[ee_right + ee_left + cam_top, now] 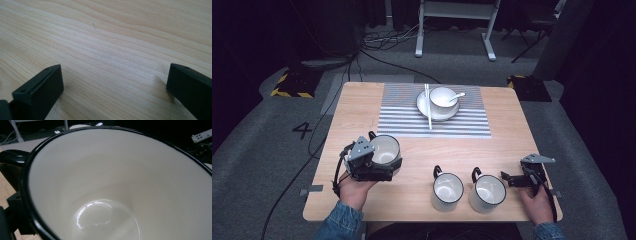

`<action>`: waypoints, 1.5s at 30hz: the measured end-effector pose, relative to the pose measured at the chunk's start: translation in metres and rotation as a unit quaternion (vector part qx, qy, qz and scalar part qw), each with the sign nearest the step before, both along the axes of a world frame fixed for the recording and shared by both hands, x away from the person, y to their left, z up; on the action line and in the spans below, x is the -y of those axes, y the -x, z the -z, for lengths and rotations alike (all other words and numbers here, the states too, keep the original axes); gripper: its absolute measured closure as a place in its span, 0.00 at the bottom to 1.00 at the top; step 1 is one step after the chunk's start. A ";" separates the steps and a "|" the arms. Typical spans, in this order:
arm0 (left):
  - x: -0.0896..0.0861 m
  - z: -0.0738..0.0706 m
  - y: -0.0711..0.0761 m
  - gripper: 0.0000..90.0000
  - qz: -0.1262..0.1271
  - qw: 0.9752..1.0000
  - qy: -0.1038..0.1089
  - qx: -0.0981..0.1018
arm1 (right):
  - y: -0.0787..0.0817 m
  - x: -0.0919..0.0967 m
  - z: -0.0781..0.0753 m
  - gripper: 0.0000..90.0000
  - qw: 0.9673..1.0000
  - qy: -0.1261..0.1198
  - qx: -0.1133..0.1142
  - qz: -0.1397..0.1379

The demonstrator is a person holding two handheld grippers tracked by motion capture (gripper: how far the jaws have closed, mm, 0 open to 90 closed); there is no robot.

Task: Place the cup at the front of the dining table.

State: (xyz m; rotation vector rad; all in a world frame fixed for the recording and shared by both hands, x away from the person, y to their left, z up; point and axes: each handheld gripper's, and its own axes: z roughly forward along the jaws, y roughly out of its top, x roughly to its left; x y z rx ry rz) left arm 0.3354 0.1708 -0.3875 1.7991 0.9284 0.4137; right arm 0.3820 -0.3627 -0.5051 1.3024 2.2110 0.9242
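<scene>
Clearly, mug point(384, 149) gripped within left claw point(379, 167)

We look straight into a white mug point(120, 182), its black rim sweeping from lower left across the top of the frame. Its black handle point(12, 157) juts out at upper left.

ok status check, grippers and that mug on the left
Left gripper shut on mug, mug empty. Right gripper open, nothing between jaws, low over table. Two more mugs at front edge, path clear.
</scene>
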 end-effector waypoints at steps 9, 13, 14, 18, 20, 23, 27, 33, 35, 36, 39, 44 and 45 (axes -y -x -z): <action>-0.005 -0.021 -0.037 0.01 -0.001 1.000 0.002 0.004 | 0.000 0.000 0.000 0.01 1.000 0.000 0.000 0.000; -0.008 -0.029 -0.054 0.01 -0.003 0.999 0.014 0.030 | 0.000 0.000 0.000 0.01 1.000 0.000 0.000 0.000; -0.008 -0.031 -0.058 0.01 -0.003 0.999 0.016 0.034 | 0.000 0.000 0.000 0.01 1.000 0.000 0.000 0.000; -0.008 -0.039 -0.077 0.01 -0.015 0.999 0.004 0.036 | 0.000 0.000 0.000 0.01 1.000 0.000 0.001 0.001; -0.008 -0.041 -0.087 0.01 -0.017 0.999 0.003 0.028 | 0.000 0.000 0.000 0.01 1.000 0.000 0.001 0.001; -0.009 -0.045 -0.107 0.01 -0.024 0.999 0.003 0.020 | 0.000 0.000 0.000 0.01 1.000 0.000 0.000 0.001; -0.010 -0.047 -0.120 0.01 -0.031 0.999 0.010 0.013 | 0.000 0.000 0.000 0.01 1.000 0.000 0.000 0.001; -0.012 -0.058 -0.148 0.01 -0.043 0.999 0.000 0.009 | 0.000 0.000 0.000 0.01 1.000 0.000 0.000 0.001; -0.012 -0.059 -0.151 0.01 -0.044 0.999 -0.001 0.007 | 0.000 0.000 0.000 0.01 1.000 0.000 0.000 0.001; -0.012 -0.060 -0.154 0.01 -0.046 0.999 0.002 0.006 | 0.000 0.000 0.000 0.01 1.000 0.000 0.001 0.001; -0.013 -0.064 -0.166 0.01 -0.049 0.999 -0.008 0.004 | 0.000 0.000 0.000 0.01 1.000 0.000 0.001 0.001; -0.017 -0.070 -0.191 0.01 -0.067 0.998 -0.013 0.004 | 0.000 0.000 0.000 0.01 1.000 0.000 0.001 0.001; -0.017 -0.070 -0.191 0.01 -0.067 0.998 -0.013 0.004 | 0.000 0.000 0.000 0.01 1.000 0.000 0.001 0.001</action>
